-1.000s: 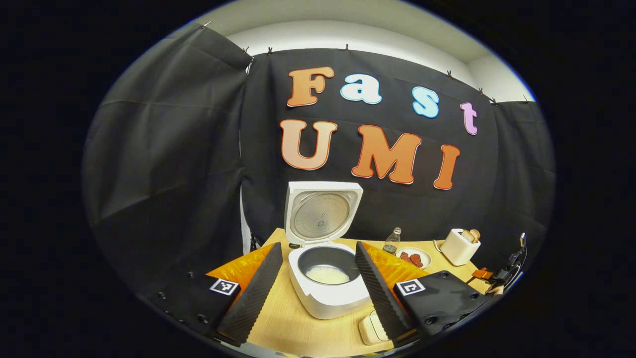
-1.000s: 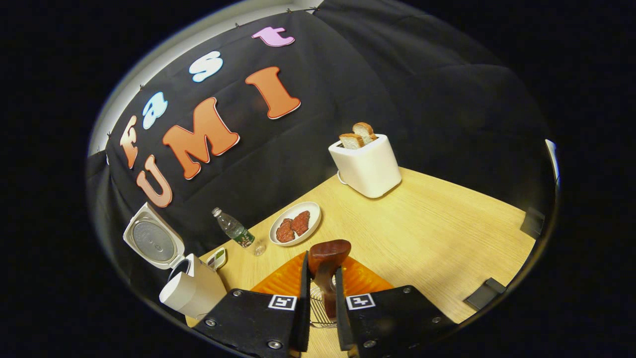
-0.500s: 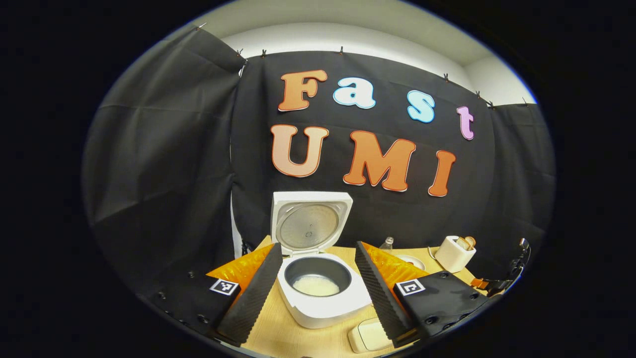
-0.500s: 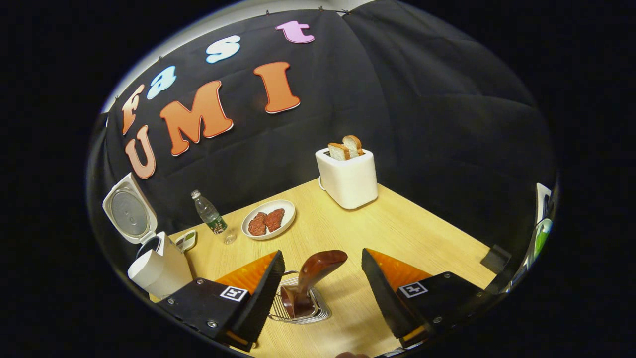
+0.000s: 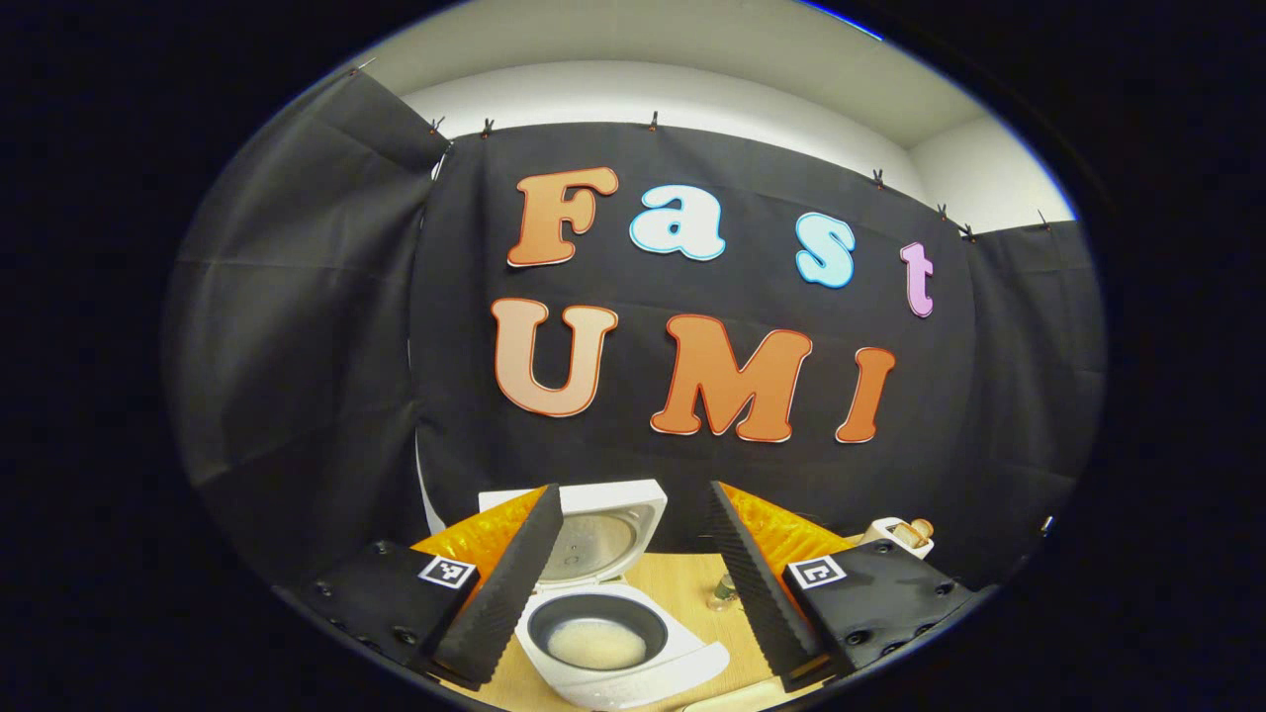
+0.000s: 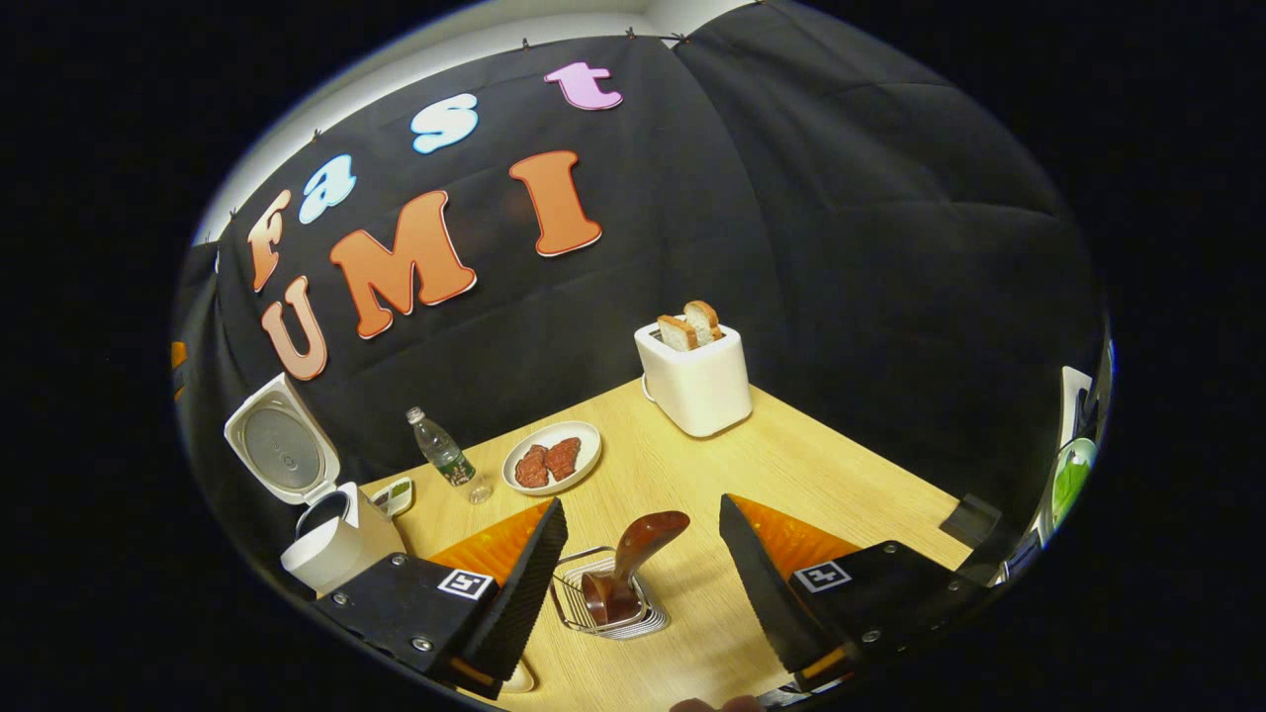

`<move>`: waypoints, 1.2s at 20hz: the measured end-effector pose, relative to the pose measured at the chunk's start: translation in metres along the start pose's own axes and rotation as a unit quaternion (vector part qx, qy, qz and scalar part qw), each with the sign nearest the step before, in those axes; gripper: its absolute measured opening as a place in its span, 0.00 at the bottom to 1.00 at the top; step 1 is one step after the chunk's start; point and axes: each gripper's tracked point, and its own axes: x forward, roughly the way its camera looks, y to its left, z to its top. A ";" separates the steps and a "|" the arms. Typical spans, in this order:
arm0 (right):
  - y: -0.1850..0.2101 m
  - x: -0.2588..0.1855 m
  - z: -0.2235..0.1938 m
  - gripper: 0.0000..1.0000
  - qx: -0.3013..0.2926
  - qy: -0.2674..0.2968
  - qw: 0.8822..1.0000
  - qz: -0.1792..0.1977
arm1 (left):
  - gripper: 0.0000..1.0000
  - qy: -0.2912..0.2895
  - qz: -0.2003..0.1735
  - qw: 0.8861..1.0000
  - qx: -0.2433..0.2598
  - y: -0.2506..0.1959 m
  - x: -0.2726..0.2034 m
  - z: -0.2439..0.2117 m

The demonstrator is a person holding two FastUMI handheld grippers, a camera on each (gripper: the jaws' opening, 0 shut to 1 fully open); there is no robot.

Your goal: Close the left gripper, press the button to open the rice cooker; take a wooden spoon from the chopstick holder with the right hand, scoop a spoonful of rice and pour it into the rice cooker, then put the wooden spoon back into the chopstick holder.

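The white rice cooker point(image 5: 633, 665) stands with its lid point(image 5: 603, 529) raised, and rice lies in its dark inner pot point(image 5: 596, 643). My left gripper point(image 5: 633, 574) hangs open above and before it, holding nothing. In the right gripper view the cooker point(image 6: 336, 544) is at the far left with its lid up. The wooden spoon point(image 6: 633, 564) stands in the wire chopstick holder point(image 6: 613, 608), its handle leaning to the right. My right gripper point(image 6: 643, 574) is open, a finger on each side of the spoon, apart from it.
On the wooden table point(image 6: 821, 475) stand a white toaster point(image 6: 695, 379) with bread slices, a plate of meat point(image 6: 552, 459), a small water bottle point(image 6: 445, 460) and a small dish point(image 6: 394, 494) beside the cooker. The black cloth wall closes the back.
My right gripper opened and let go of the spoon, which now rests in the holder, then drew back a little. My left gripper tilted up and back, so the cooker sank low in its view.
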 end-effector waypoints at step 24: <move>0.009 -0.015 0.035 0.95 -0.024 -0.030 0.999 -0.033 | 0.99 0.171 0.046 0.984 -0.025 0.077 0.195 -0.111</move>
